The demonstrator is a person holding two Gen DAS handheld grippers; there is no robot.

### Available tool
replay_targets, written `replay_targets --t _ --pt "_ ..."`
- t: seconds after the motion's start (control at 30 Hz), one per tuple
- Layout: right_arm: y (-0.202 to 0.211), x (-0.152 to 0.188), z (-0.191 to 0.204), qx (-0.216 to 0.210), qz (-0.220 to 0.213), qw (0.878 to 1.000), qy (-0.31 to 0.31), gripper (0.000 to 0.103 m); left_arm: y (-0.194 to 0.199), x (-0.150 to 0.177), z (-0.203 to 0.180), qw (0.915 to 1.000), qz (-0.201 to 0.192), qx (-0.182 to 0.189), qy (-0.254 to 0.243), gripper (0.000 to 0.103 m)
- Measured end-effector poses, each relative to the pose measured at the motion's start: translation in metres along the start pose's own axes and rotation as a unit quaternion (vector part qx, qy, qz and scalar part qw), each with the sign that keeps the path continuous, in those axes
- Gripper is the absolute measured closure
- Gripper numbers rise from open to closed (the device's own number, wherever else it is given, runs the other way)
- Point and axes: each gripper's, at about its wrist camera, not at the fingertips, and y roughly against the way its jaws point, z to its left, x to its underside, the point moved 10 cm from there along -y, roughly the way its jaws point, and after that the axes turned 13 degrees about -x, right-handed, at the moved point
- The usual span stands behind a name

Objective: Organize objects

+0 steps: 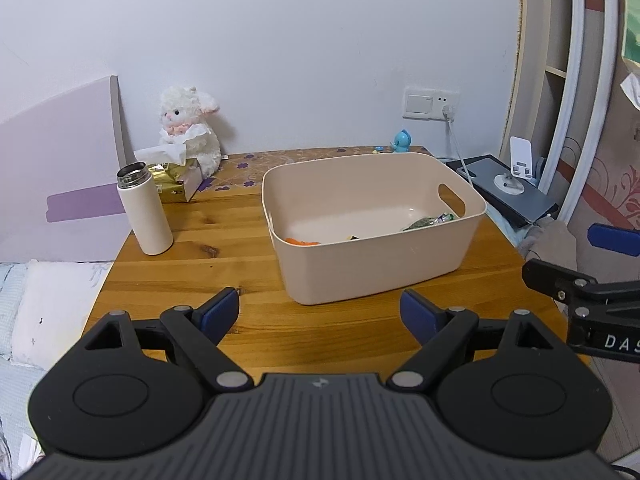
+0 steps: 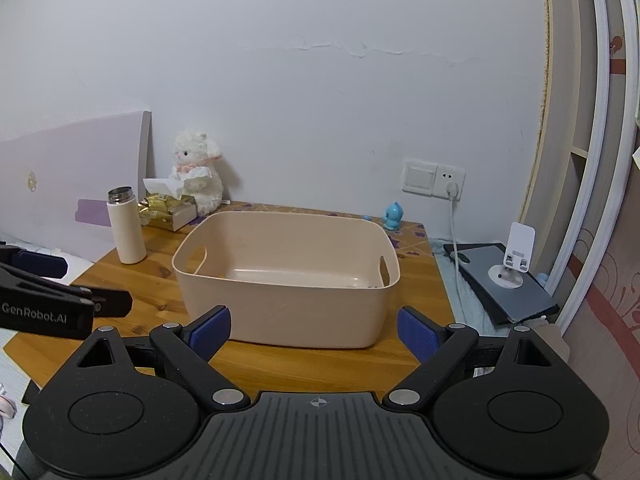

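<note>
On the wooden worktop the beige bin sat holding a few small items while I held the left gripper and right gripper released and empty before it, judging a careless reach could topple the uncapped bottle.

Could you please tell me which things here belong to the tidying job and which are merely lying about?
Likely part of the job:
- beige bin on the wooden table
- small wrapped items already inside it
- left tongs and right tongs, both open and empty

Probably just lying about:
- white flask
- tissue box
- plush lamb
- blue figurine
- phone stand
</note>
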Motion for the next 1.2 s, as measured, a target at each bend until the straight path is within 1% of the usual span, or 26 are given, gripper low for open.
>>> replay_targets --t 0.17,0.3,0.63,0.97,1.2 --pt "0.008 0.002 0.007 -0.003 -0.002 1.000 0.001 0.012 0.012 0.007 -0.003 1.0000 -0.002 0.007 -0.001 0.015" --pt "0.013 0.004 0.009 -0.004 -0.002 1.000 0.000 0.012 0.021 0.013 -0.004 0.9997 0.001 0.022 0.002 0.015" --pt "0.023 0.008 0.009 0.001 -0.002 1.000 -0.006 0.012 0.037 0.018 0.003 0.9999 -0.009 0.006 0.004 0.014" --pt "0.033 0.010 0.007 0.007 -0.009 1.000 -0.013 0.011 0.047 0.021 0.002 0.9998 -0.017 0.004 -0.006 0.013" --pt "0.036 0.012 0.005 0.009 -0.009 1.000 -0.019 0.011 0.047 0.025 0.003 0.9999 -0.012 0.002 -0.009 0.013"
